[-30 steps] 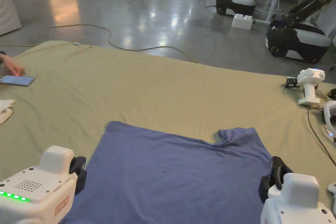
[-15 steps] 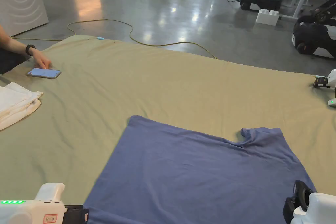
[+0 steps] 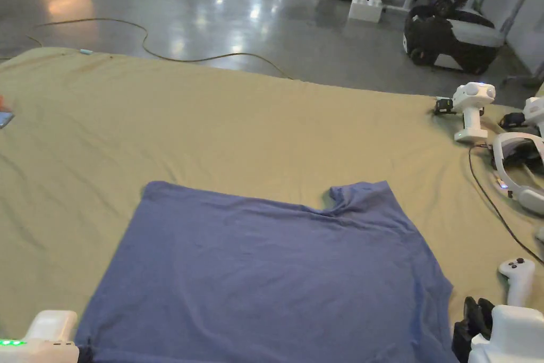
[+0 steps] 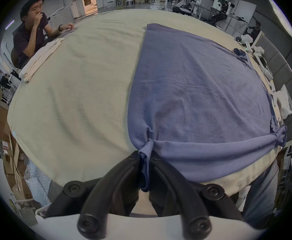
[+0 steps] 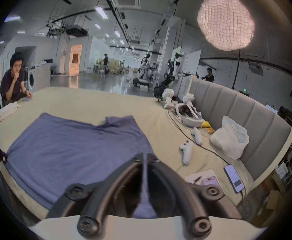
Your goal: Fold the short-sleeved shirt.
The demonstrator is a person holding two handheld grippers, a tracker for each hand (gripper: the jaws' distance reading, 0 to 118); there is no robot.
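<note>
On the bed with its beige sheet, near edge: blue cotton short-sleeved shirt, flat. Left gripper jaws clenched on one near corner; right gripper jaws clenched on the other.

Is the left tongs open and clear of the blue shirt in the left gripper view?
No. The left tongs are shut on a bunched near corner of the blue shirt, with cloth pinched between both jaws.
</note>
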